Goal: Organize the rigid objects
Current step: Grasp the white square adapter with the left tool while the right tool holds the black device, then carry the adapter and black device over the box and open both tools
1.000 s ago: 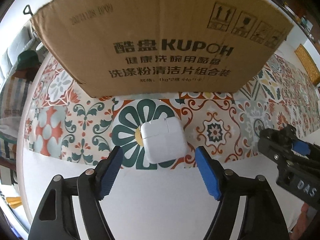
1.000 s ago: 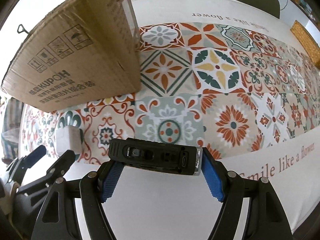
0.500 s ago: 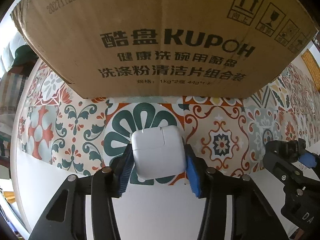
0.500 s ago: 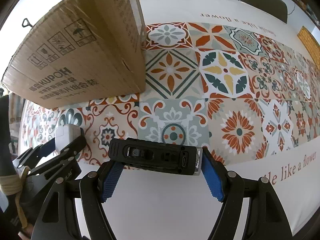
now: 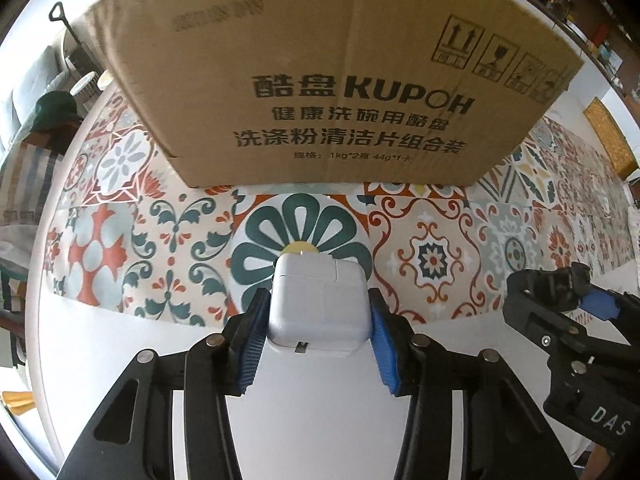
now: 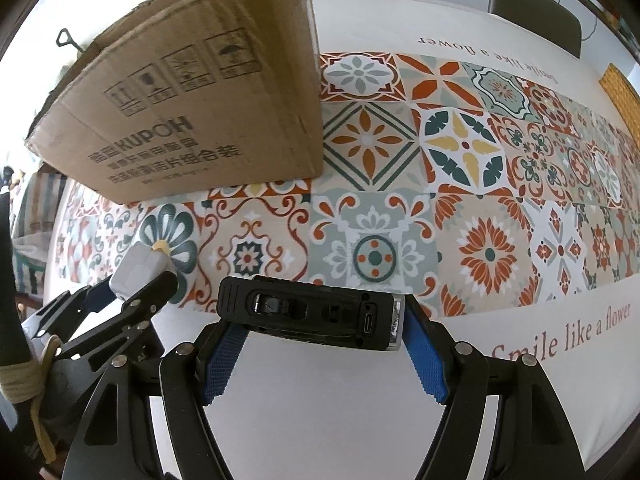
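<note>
A white cube-shaped charger [image 5: 320, 308] sits between the blue pads of my left gripper [image 5: 318, 298], which is shut on it just in front of the cardboard box [image 5: 320, 80]. Whether the charger touches the cloth, I cannot tell. In the right wrist view the same charger [image 6: 134, 268] shows at the far left in the left gripper [image 6: 132, 284]. My right gripper [image 6: 320, 328] is shut on a long black device [image 6: 308, 312] with a USB port and a silver end, held crosswise above the white table border. The right gripper [image 5: 568, 300] also appears at the left view's right edge.
The box [image 6: 192, 112] stands on a patterned tile-print tablecloth [image 6: 480, 160] and blocks the far left. A grey chair [image 6: 536, 12] is behind the table. A woven yellow mat [image 6: 620, 96] lies at the right edge. A green cap [image 5: 56, 108] sits beyond the table's left side.
The left gripper closed from wide open onto the white charger, first nearing the box, then drawing back a little. The right gripper kept its hold on the black device and barely moved.
</note>
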`<state>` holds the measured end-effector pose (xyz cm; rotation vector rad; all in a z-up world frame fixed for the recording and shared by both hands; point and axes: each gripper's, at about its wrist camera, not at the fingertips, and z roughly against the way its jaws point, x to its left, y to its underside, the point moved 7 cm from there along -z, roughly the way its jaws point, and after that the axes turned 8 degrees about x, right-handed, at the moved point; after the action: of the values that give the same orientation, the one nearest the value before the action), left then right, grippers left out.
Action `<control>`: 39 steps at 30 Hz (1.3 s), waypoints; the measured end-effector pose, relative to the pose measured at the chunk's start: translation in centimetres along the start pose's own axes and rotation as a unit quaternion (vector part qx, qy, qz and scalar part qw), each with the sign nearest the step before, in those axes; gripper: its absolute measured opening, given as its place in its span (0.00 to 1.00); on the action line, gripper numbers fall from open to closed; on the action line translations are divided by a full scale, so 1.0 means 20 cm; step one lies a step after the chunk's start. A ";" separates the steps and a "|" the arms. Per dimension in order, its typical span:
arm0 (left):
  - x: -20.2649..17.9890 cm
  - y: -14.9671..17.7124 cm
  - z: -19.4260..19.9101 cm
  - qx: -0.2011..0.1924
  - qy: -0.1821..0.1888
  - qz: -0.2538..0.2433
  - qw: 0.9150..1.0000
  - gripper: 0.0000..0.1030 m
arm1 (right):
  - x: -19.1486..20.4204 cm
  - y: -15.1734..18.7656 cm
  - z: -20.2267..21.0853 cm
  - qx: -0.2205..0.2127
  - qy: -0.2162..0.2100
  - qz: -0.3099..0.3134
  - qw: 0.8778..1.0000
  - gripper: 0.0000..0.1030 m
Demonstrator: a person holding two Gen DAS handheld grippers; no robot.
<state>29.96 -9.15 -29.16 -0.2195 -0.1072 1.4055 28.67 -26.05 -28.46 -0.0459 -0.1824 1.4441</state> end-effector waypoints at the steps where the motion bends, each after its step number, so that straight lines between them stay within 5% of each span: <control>1: 0.01 0.02 0.02 -0.004 -0.001 -0.003 1.000 0.46 | 0.01 0.01 0.01 -0.001 0.000 0.001 1.000 0.72; 17: 0.09 0.02 0.35 -0.063 0.009 -0.010 0.998 0.46 | 0.12 0.10 0.24 -0.040 -0.004 -0.003 0.999 0.72; 39: 0.14 -0.13 0.93 -0.191 0.008 -0.036 0.981 0.46 | 0.30 0.00 0.81 -0.175 -0.021 0.012 0.984 0.72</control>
<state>29.21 -5.06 -10.56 -0.5391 -0.3686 1.3011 26.89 -21.38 -11.88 -0.3051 -0.4698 1.4230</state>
